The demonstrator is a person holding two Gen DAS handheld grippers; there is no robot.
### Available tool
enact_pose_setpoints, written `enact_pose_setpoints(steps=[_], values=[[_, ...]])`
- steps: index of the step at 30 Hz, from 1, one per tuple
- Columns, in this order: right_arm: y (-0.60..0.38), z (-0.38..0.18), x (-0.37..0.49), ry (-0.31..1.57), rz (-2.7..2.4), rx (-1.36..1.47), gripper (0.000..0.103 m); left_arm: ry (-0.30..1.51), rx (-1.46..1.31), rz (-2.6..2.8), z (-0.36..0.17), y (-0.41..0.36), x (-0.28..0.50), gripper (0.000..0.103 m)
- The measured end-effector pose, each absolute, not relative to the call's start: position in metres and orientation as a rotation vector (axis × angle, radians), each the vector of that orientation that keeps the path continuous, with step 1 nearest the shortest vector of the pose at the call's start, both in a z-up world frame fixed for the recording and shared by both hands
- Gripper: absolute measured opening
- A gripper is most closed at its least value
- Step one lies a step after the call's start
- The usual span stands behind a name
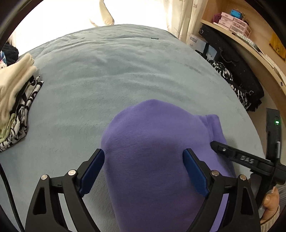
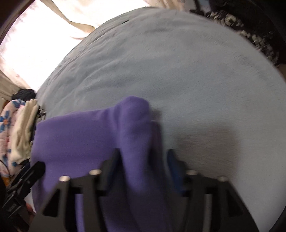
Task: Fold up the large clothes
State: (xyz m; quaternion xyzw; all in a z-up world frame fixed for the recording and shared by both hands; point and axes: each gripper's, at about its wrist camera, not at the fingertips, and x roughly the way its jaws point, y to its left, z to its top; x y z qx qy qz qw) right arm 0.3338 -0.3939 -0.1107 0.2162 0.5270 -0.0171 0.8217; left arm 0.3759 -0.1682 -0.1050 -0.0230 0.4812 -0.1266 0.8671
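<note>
The purple garment (image 1: 153,160) lies on the grey-blue bed cover (image 1: 107,75), at the near edge, about 6 o'clock in both views. It is folded into a thick bundle with a rounded far edge.

The left gripper (image 1: 143,169) stands wide open above this bundle. Its two blue pads (image 1: 93,171) are on either side of the cloth, at 7 and 5 o'clock, and I see a small gap on each side, so it holds nothing.

The right gripper (image 2: 143,160) is about half open. A raised ridge of the purple cloth (image 2: 135,125) goes up between its fingers. This view is blurred, so I cannot tell if the pads press on the cloth or only stand beside it.

Beyond the garment, from 10 to 2 o'clock, the bed cover is flat with only soft wrinkles, and it gives wide room up to its far edge near the curtain (image 1: 185,16).

At 9 o'clock a stack of folded clothes (image 1: 16,89) sits on the left edge of the bed. At 3 o'clock, off the right edge, a black bag (image 1: 237,71) and a patterned black-and-white cloth (image 1: 227,75) lie under a wooden shelf (image 1: 250,44).
</note>
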Motion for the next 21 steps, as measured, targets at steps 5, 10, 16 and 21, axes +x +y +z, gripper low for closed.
enact_pose_setpoints(steps=[5,10,16,21], values=[[-0.391,-0.088,0.318,1.096,0.005,0.499,0.059,1.023,-0.061,-0.260,-0.096,-0.161,0.367,0.088],[-0.372,-0.053,0.296,1.048,0.032,0.408,0.059,1.025,0.005,-0.263,-0.083,-0.166,0.350,0.088],[-0.357,-0.014,0.266,0.997,0.018,0.315,0.064,1.015,0.047,-0.255,-0.064,-0.167,0.318,0.088],[-0.349,0.003,0.244,0.959,0.001,0.235,0.065,1.012,0.019,-0.271,-0.050,-0.155,0.291,0.088]])
